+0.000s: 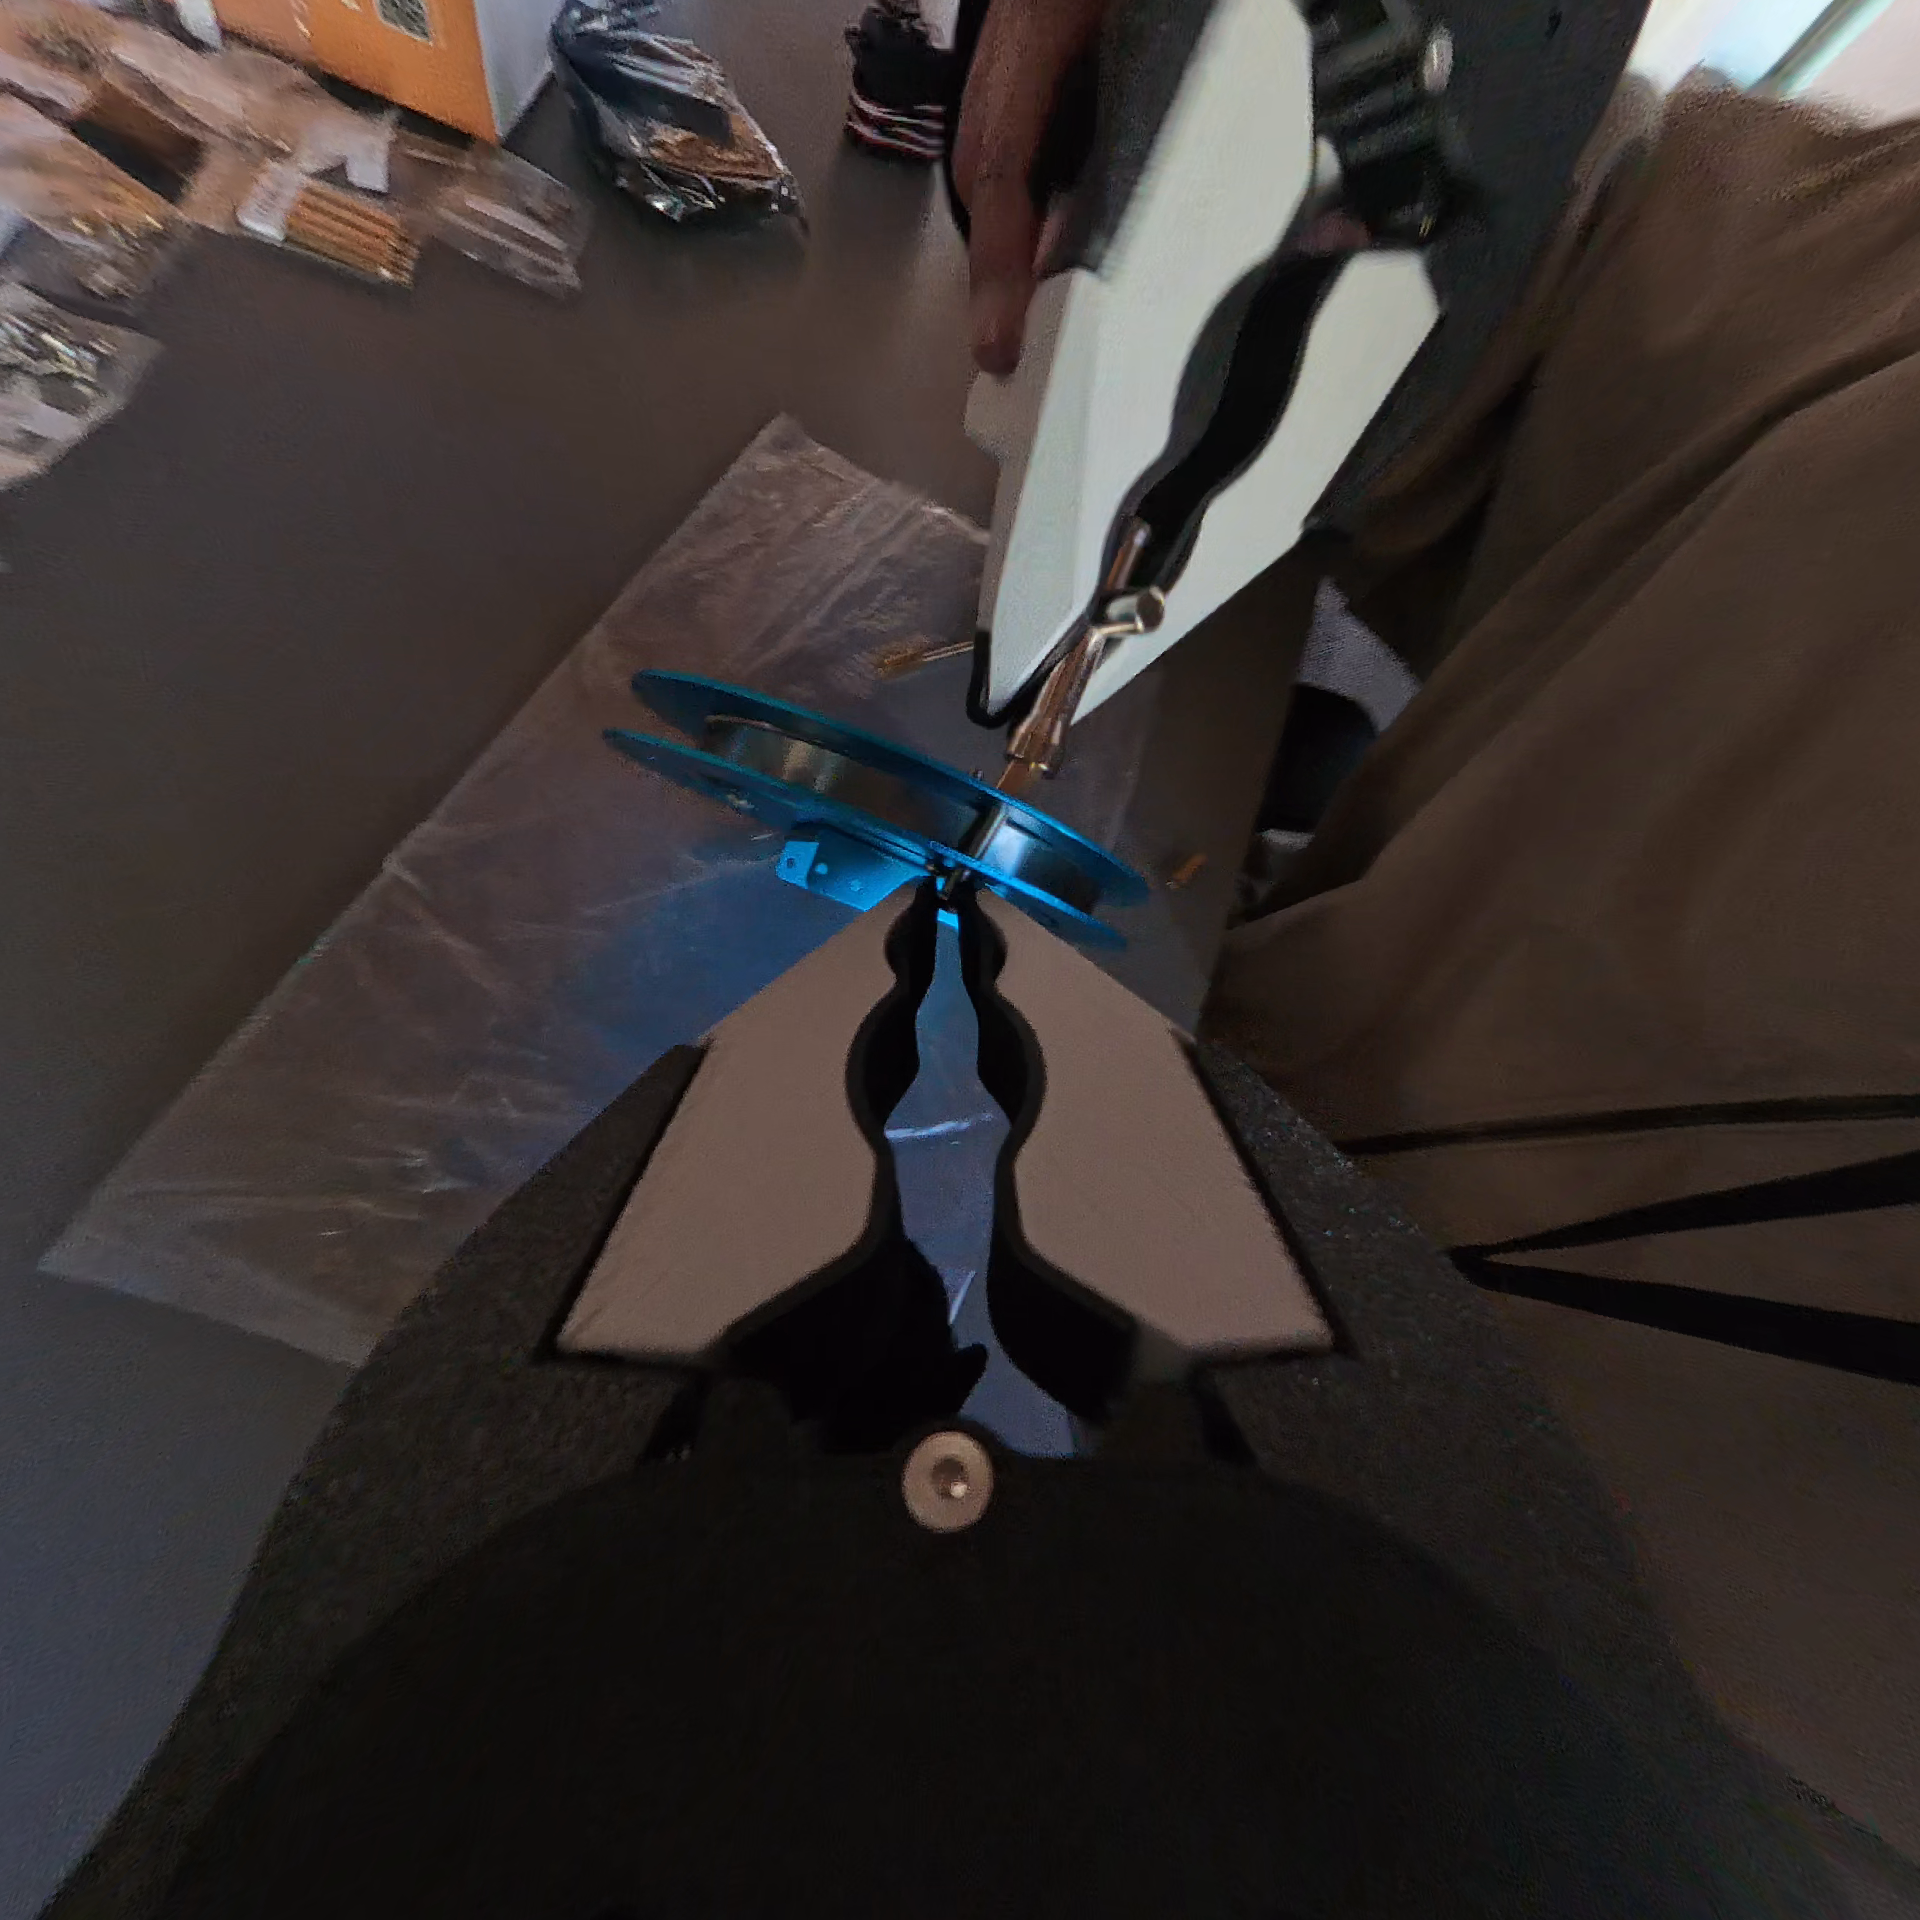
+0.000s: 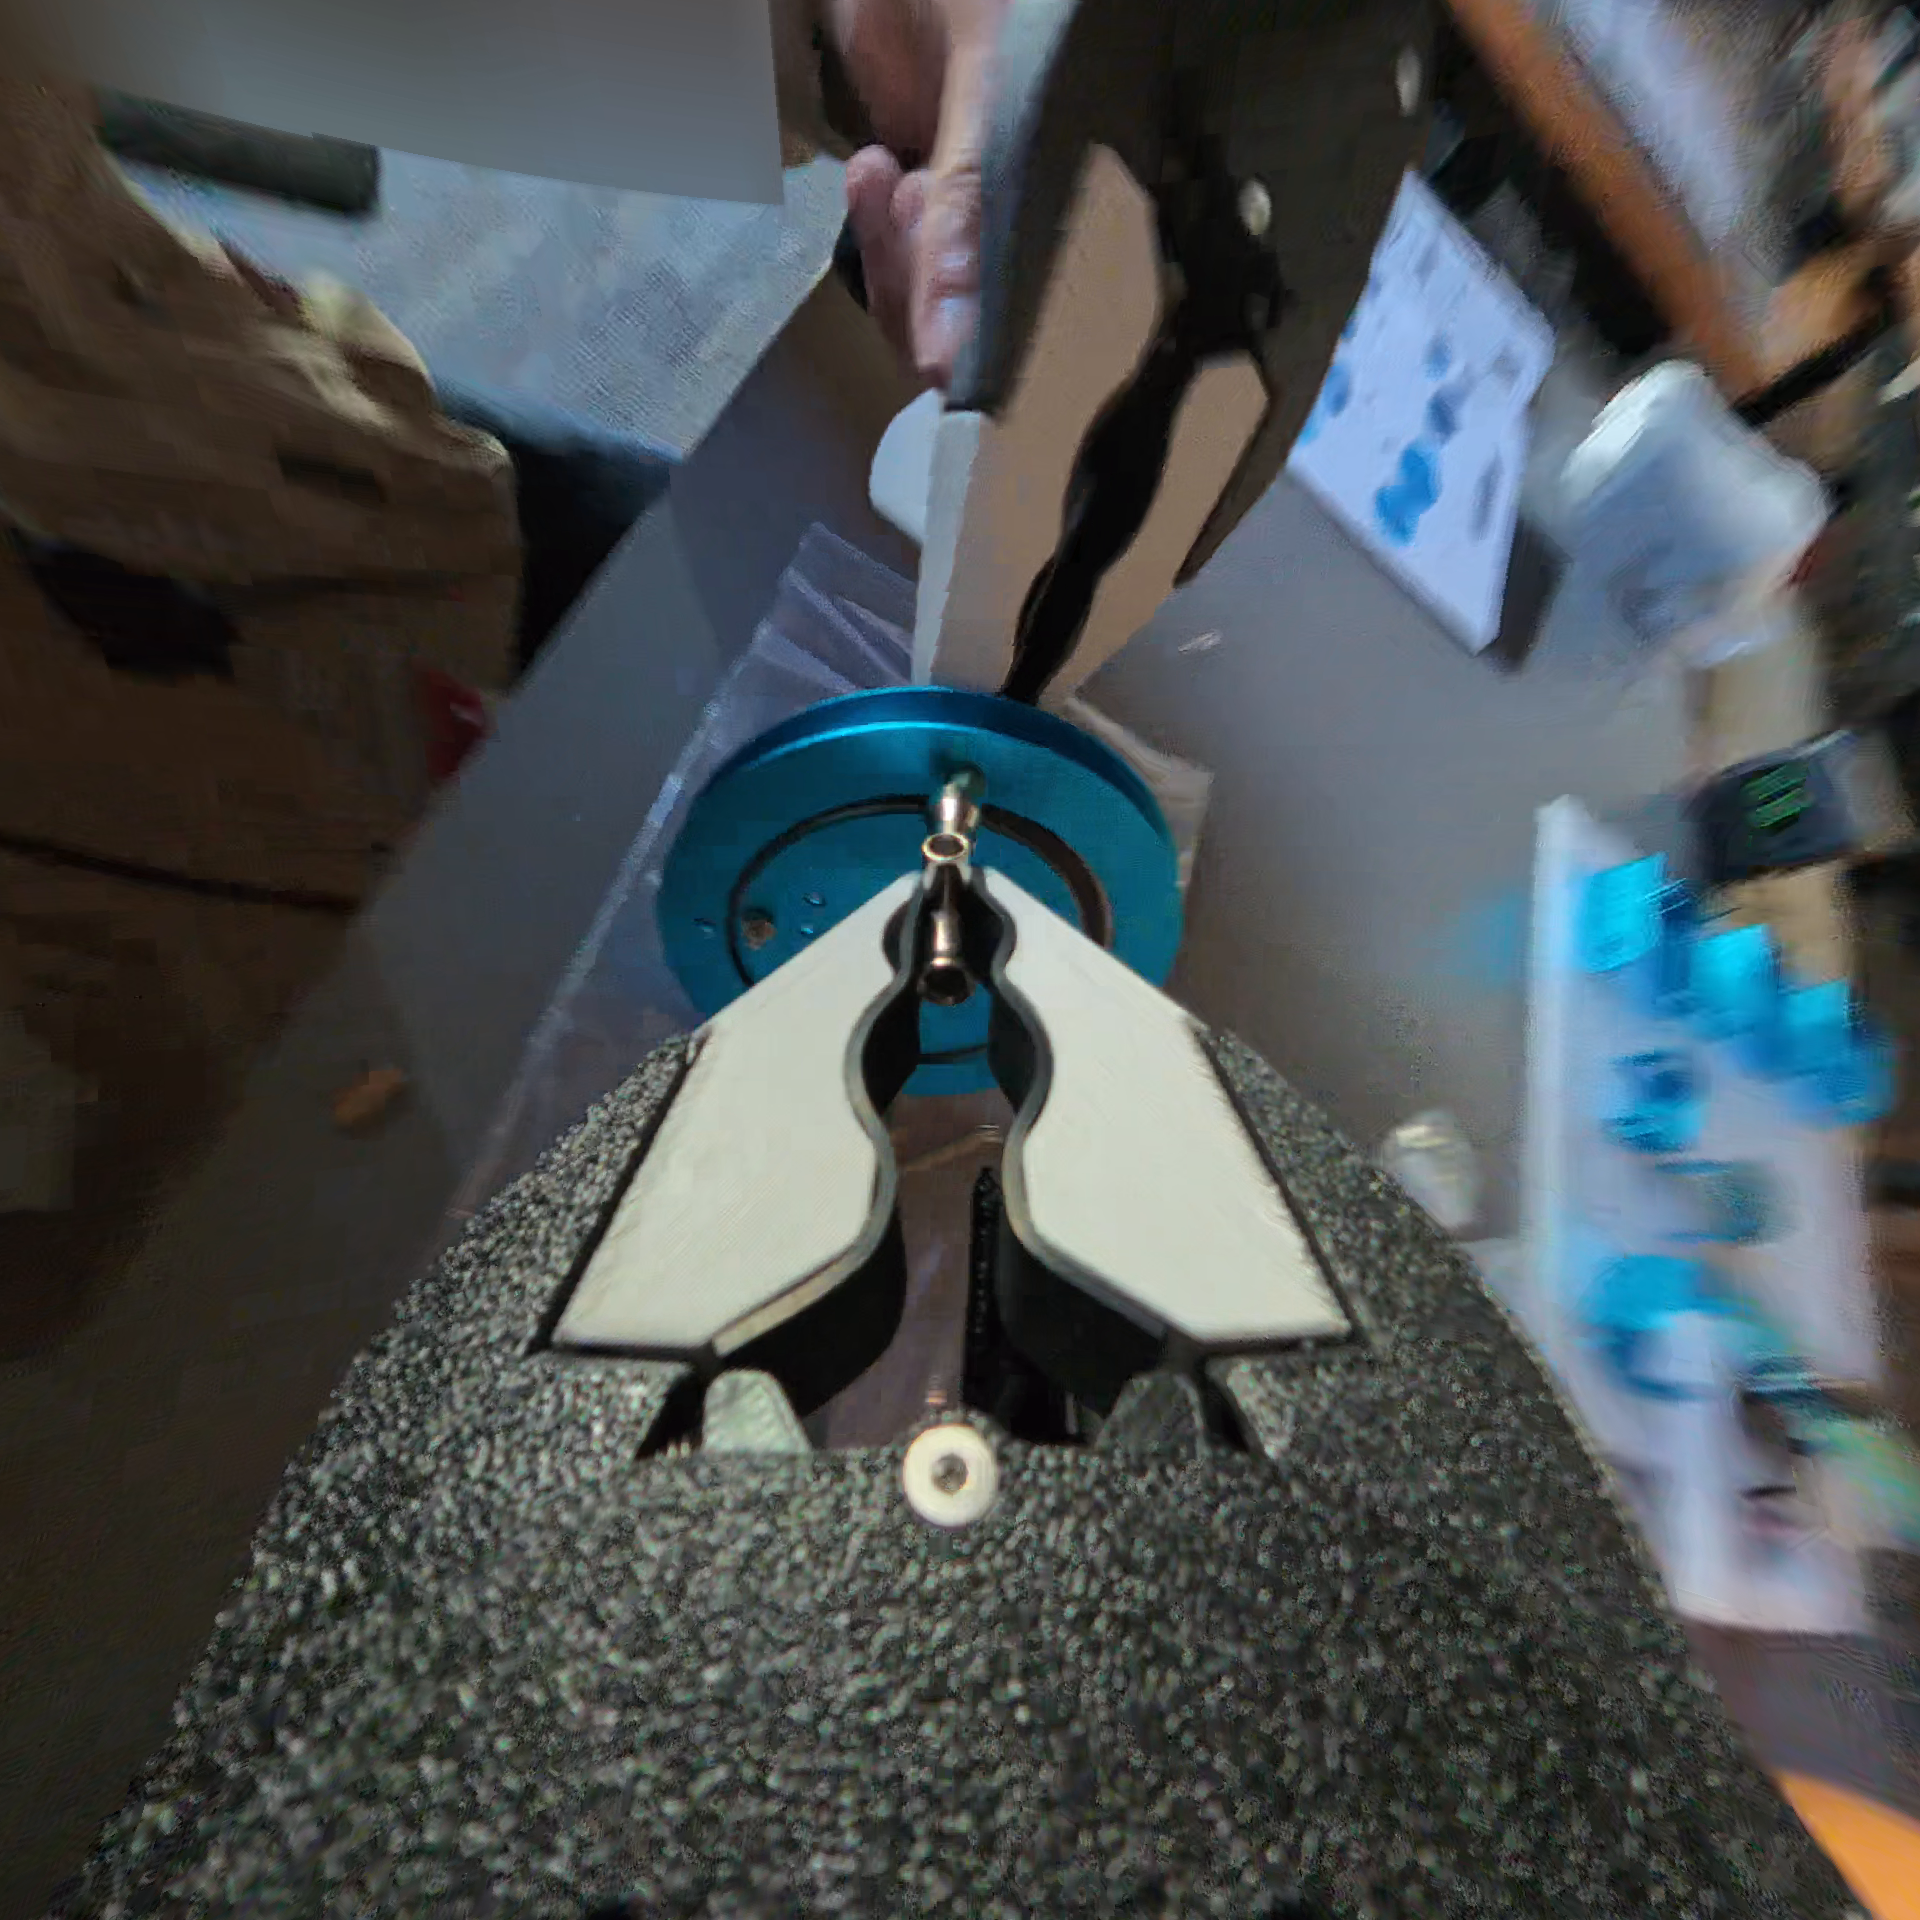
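Observation:
A blue metal disc assembly (image 1: 1049,840), two round plates with a dark ring between them, is held above a clear plastic bag (image 1: 468,987). My left gripper (image 1: 940,899) is shut on the disc's near rim. My right gripper (image 1: 1049,696) comes in from the upper right, shut on a silver metal tool (image 1: 1060,707) whose tip touches the disc's top plate. In the right wrist view my right gripper (image 2: 948,883) grips the silver tool (image 2: 943,935), which points at a hole in the blue disc (image 2: 790,790). The left gripper (image 2: 1023,681) pinches the disc's far rim.
Bags of small parts (image 1: 675,135) and an orange box (image 1: 395,52) lie at the far left of the grey table. Small brass pieces (image 1: 925,652) lie by the bag. A person's brown garment (image 1: 1610,727) fills the right. A white sheet with blue parts (image 2: 1704,1143) lies right. The tips of both grippers are at nearly the same place.

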`<state>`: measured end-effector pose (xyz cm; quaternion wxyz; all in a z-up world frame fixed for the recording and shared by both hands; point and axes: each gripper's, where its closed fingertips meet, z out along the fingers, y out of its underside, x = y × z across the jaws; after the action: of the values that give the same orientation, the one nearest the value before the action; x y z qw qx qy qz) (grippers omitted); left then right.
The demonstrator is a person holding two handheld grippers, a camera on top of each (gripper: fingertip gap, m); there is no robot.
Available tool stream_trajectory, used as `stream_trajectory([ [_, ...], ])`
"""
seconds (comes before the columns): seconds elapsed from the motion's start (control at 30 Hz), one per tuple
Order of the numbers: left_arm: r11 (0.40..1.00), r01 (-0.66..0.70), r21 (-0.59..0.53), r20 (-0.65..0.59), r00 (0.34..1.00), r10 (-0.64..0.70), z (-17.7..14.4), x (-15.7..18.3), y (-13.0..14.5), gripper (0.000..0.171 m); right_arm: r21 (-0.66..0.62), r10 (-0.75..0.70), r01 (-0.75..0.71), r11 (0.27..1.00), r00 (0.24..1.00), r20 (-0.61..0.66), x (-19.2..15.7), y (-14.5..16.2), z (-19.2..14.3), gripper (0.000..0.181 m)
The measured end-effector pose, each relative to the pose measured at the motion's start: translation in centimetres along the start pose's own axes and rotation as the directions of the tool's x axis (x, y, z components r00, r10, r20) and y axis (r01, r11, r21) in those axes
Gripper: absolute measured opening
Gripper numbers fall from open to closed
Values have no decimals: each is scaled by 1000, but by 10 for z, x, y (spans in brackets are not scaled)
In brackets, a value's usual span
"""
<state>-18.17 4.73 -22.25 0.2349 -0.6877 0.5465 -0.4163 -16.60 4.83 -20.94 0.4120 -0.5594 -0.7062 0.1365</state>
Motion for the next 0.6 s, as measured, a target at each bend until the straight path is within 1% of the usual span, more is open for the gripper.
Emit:
stream_trajectory([
  [0.03, 999, -37, -5, 37, 999, 37, 0, -1, 0, 2, -1, 139, -139, 990, 989, 58, -1, 0, 0, 6],
  [0.1, 997, -83, -4, 66, 994, 83, 1, 2, 1, 2, -22, 397, -400, 916, 899, 183, -4, -3, -2, 5],
  [0.17, 991, -133, 2, 132, 982, 132, 1, 0, -1, 1, -44, 588, -597, 801, 771, 243, -4, -2, -3, 5],
  [0.2, 987, -159, 0, 158, 975, 157, 1, -1, -2, 1, -62, 671, -684, 727, 689, 275, -7, -2, -3, 5],
  [0.23, 983, -185, -1, 176, 967, 182, 1, 1, -2, 1, -96, 745, -760, 642, 590, 312, -11, -3, -3, 5],
  [0.33, 971, -239, -3, 216, 948, 234, 3, 7, -1, 2, -152, 852, -890, 429, 343, 395, -20, -6, -7, 5],
  [0.43, 958, -287, -1, 246, 928, 279, 5, 12, -2, 2, -206, 871, -944, 256, 133, 473, -25, -9, -11, 5],
  [0.47, 956, -294, 4, 254, 925, 284, 6, 13, -2, 2, -219, 867, -951, 217, 85, 491, -26, -9, -12, 5],
  [0.5, 958, -285, 15, 251, 929, 272, 7, 15, -2, 2, -219, 864, -955, 198, 65, 499, -26, -9, -12, 5],
  [0.53, 962, -272, 35, 245, 935, 256, 8, 17, -3, 3, -213, 864, -956, 200, 69, 499, -26, -8, -13, 5],
  [0.57, 963, -261, 64, 244, 940, 239, 8, 17, -4, 3, -191, 865, -955, 226, 107, 490, -25, -7, -13, 5],
  [0.6, 964, -247, 96, 228, 948, 220, 8, 18, -5, 4, -158, 866, -950, 271, 168, 471, -23, -6, -13, 4],
])
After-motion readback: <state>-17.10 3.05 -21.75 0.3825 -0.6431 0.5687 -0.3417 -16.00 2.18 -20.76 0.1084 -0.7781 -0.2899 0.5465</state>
